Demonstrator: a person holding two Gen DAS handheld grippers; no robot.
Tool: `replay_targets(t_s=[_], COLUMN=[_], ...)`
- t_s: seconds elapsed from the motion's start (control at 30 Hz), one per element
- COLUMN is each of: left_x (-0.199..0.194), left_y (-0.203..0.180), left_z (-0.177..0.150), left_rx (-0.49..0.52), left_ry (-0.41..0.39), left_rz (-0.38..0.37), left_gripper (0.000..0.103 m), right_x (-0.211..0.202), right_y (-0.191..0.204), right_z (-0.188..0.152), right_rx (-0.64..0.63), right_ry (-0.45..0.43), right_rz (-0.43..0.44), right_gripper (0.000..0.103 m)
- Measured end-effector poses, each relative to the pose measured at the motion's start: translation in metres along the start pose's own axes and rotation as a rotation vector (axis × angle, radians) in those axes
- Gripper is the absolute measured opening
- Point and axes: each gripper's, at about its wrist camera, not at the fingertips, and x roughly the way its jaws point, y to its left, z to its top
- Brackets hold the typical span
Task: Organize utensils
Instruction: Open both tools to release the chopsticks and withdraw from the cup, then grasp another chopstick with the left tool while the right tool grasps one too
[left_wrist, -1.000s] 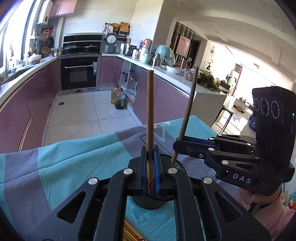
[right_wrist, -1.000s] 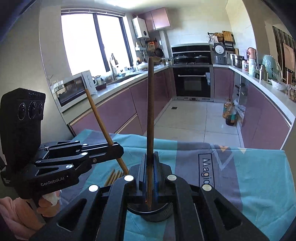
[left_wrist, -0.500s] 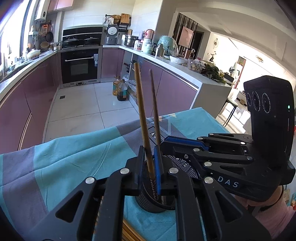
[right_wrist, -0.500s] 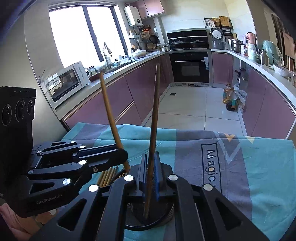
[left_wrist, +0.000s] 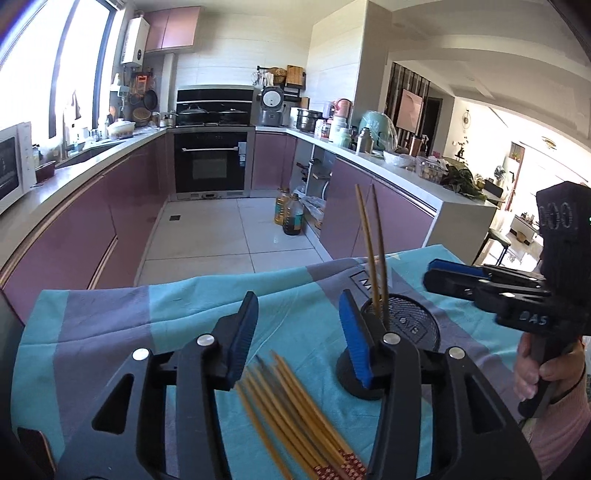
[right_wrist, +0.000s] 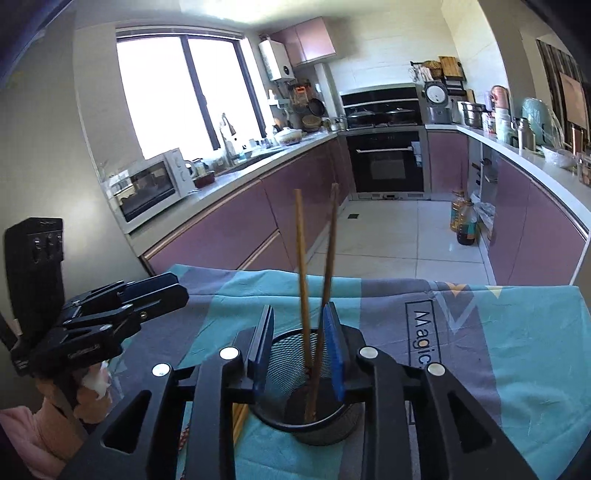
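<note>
Two chopsticks lean in the holder between parted right gripper jaws.

A home kitchen is shown, lived-in and sunlit. At twelve o'clock a built-in black oven is set under a hob carrying lidded pans, and a rice cooker is parked just beside it. Purple cabinet fronts are run along both sides, and a tiled floor is seen between them. At nine o'clock a white microwave and a sink tap are placed under a big window. Oil bottles are left on the floor. At three o'clock a bright living area is opened onto. In the foreground a teal-and-grey cloth is spread
</note>
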Motion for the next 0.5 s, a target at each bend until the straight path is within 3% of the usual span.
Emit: replay_targets(t_s=[0.2,0.4,0.5], left_x=[-0.016,0.002,0.01], left_y=[0.036,0.049,0.047], left_z=[-0.042,-0.095,-0.117], left_rx=[-0.014,-0.027,-0.025], left_ry=[0.101,0.225,0.266], left_rz=[0.065,0.071,0.064], left_gripper=[0.047,0.047,0.047], right_x=[0.001,0.048,0.062], right_y=[0.041,0.052,0.05], right_z=[-0.034,-0.076,-0.09], right_rx=[-0.099,-0.072,-0.04], right_ry=[0.076,0.255,0.303], right_rz=[0.11,0.093,0.085], right_gripper=[0.03,0.03,0.03])
